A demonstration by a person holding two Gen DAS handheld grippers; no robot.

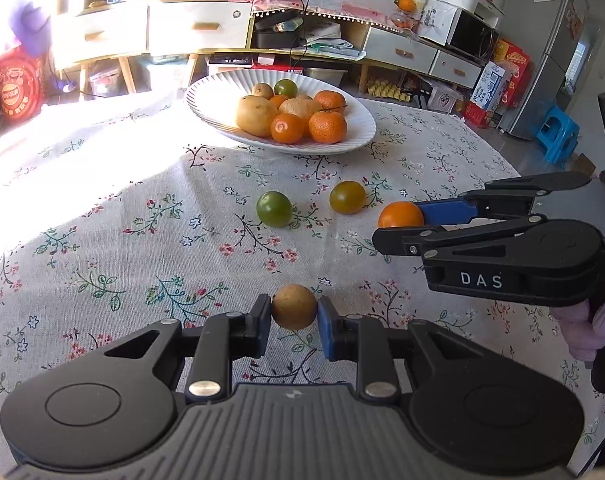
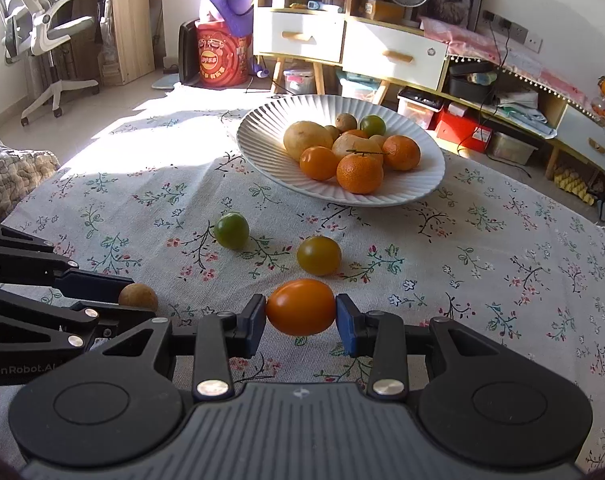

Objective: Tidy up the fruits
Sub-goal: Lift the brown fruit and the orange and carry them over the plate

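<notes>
**Both grippers loaded, bowl ahead**

Now each hand has a fruit: the left gripper [image 1: 294, 314] has its jaws closed on a small round brown fruit [image 1: 294, 306], and the right gripper [image 2: 301, 312] has its jaws closed on a smooth orange fruit [image 2: 301, 306], both low over the floral tablecloth [image 1: 102, 240] of the worktop. Two more fruits lie loose between the grippers and the white ribbed bowl [image 2: 262, 128]: a green one [image 2: 231, 230] and a yellow-green one [image 2: 318, 255], near each other but apart.

Slipping looks like the main risk. The pads meet each round, smooth fruit only at its sides (a narrow hold), so a quick swing or tilt could let one roll out and away across the cloth. The bowl is already heaped with oranges and tan fruits, so a fruit released onto the pile might roll off the low rim or knock another out. Since the grippers sit close side by side, they could clash if both head for the bowl together.

Open cloth lies left of the bowl and on the right side of the worktop; the worktop's far edge runs just behind the bowl.
</notes>
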